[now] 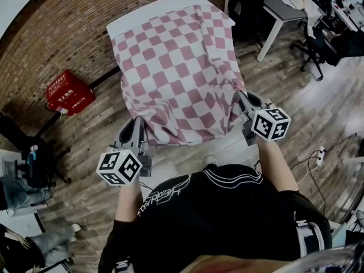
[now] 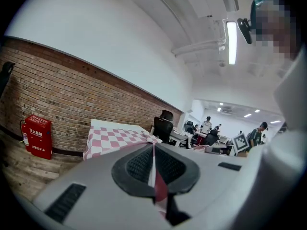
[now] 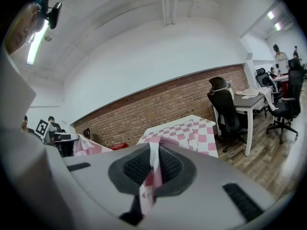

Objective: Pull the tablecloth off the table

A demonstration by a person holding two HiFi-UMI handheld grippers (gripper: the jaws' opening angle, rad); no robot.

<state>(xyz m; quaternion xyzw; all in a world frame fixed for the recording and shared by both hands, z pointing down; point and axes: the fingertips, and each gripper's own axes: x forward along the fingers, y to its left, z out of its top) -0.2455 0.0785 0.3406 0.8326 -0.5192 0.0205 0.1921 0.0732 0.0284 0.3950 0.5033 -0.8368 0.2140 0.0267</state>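
Two near corners of the checkered tablecloth (image 1: pixel 182 73) are clamped, one in the left claw (image 1: pixel 138 123), one in the right claw (image 1: pixel 241 95); the bench (image 1: pixel 149 15) lies bare beyond.

Brick wall (image 1: pixel 57 27), seemingly wooden floor (image 1: pixel 85 152), desk (image 1: pixel 277 9)

Bright ceiling strip (image 2: pixel 231 42) lighting, soft shadows; fisheye edges bend, corners black.

red box (image 1: pixel 69 92) left of table (image 1: pixel 145 15), office chair (image 1: pixel 311 45) right
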